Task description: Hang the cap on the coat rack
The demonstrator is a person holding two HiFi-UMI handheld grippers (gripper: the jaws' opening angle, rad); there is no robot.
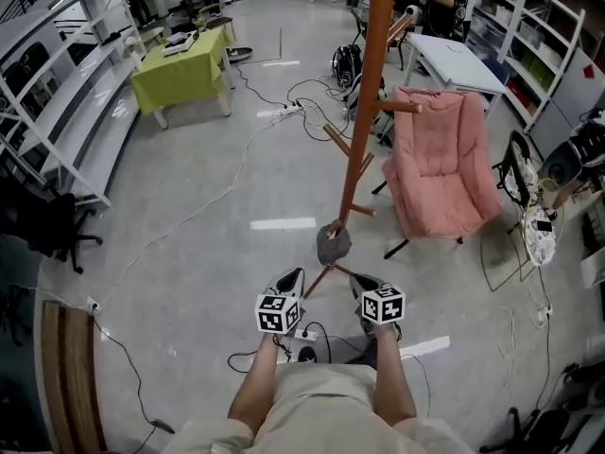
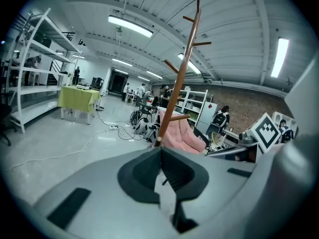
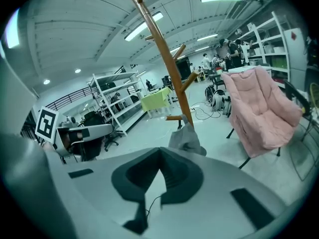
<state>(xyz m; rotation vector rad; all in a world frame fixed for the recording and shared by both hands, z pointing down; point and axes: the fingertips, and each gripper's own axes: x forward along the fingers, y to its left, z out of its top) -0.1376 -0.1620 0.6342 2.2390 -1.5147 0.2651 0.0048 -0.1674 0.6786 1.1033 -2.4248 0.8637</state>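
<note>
The wooden coat rack (image 1: 364,112) rises from the floor just ahead of me. A grey cap (image 1: 333,244) hangs on one of its lowest pegs, near the base. My left gripper (image 1: 288,280) and right gripper (image 1: 364,287) are held side by side below the cap, apart from it, both with jaws shut and nothing in them. In the right gripper view the cap (image 3: 187,138) hangs just beyond my shut right gripper (image 3: 159,151), on a short peg (image 3: 174,117). In the left gripper view the rack (image 2: 179,78) stands beyond my shut left gripper (image 2: 160,151); the cap is hidden there.
A pink folding chair (image 1: 442,164) stands right of the rack. A yellow-green table (image 1: 180,69) is far left, with white shelving (image 1: 57,112) along the left wall. Cables (image 1: 227,173) and a power strip (image 1: 304,334) lie on the floor. A white table (image 1: 458,62) stands behind.
</note>
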